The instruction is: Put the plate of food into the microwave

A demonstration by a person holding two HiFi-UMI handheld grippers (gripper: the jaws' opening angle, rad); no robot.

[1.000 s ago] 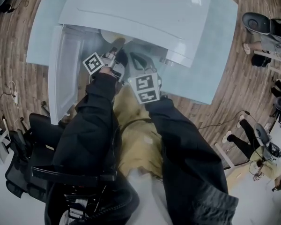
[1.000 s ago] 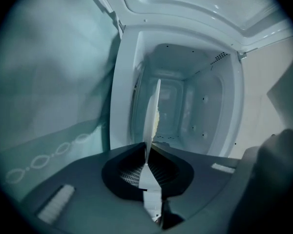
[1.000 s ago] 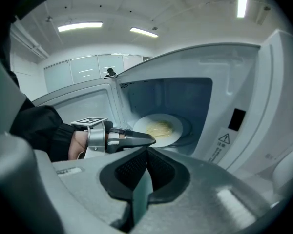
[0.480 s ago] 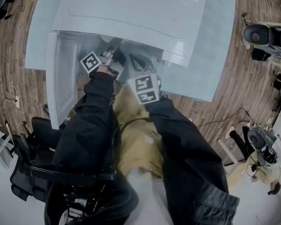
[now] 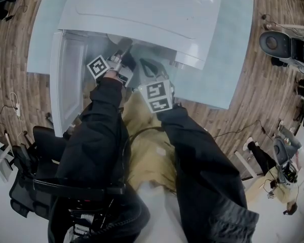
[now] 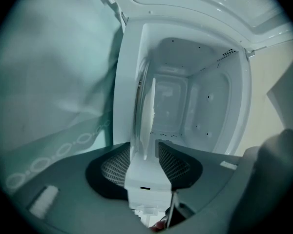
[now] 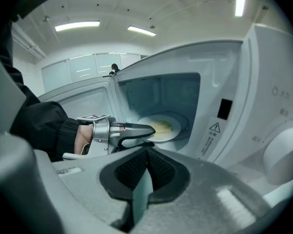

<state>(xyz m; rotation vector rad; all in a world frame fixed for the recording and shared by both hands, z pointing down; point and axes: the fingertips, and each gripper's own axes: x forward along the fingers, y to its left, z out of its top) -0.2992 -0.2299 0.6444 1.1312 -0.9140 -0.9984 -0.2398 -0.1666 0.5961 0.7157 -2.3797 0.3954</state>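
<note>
Nearest, the right gripper (image 7: 147, 156) is held low in front of the microwave (image 5: 142, 9), to the right of the opening. Its jaws are closed flat against each other and nothing is gripped in them. It is pointed down and in toward the cavity, but it is outside the opening.

A little farther in and to the left, the left gripper (image 7: 150, 136) is held level at the mouth of the cavity. It is beside the door (image 5: 66, 80), which is swung open on the left. Its jaws have just been opening and are seen spread wide. The near rim of the plate (image 7: 172, 130) is seen between them, one jaw above it and one below. No pinch on the rim can be made out, so the plate is judged to be let go rather than held.

Farther still, the plate is lying flat on the floor of the cavity, with pale yellow food (image 7: 160, 126) on it, short of the back wall (image 6: 168, 101). The placing itself is judged to be as good as done.

The coming move is judged to turn on one relation. The plate lies straight ahead of the left gripper, along the line in which that gripper is pointed, and its rim sits inside the gap between the jaws. A retreat would therefore best be made level and straight back toward the near side, so that the rim is not caught and the plate is not dragged out. The left gripper is by far the nearer to the plate, and the open door lies on its side as well.
</note>
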